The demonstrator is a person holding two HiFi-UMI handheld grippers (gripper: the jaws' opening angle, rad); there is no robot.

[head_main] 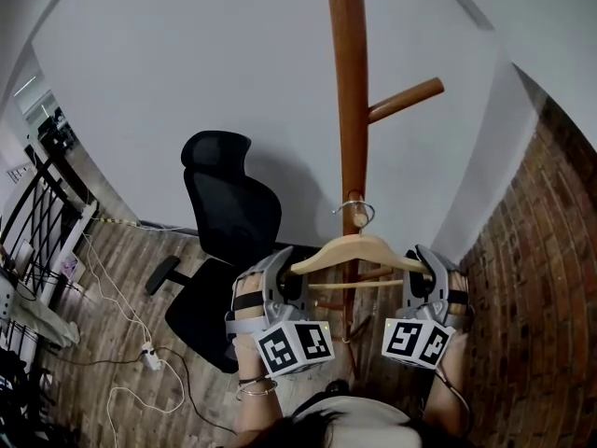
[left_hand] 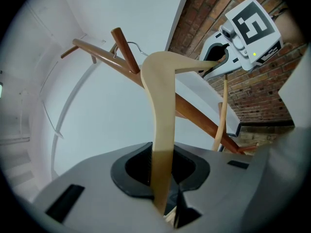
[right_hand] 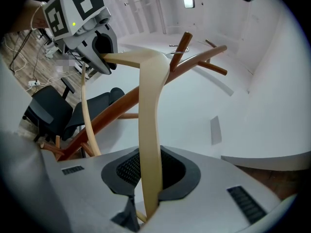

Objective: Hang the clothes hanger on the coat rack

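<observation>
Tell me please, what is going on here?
A person holds a wooden hanger by its two ends, the left gripper shut on one end and the right gripper on the other. Its metal hook is right at a peg of the coat rack; whether it already rests there is unclear.

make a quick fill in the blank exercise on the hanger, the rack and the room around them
1. The left gripper and the right gripper are each shut on one end of the wooden hanger, whose hook is made of ____.
2. The coat rack is made of ____.
3. The office chair left of the coat rack is coloured ____.
4. The wall at the head view's right is built of ____.

Missing words: metal; wood; black; brick
</observation>
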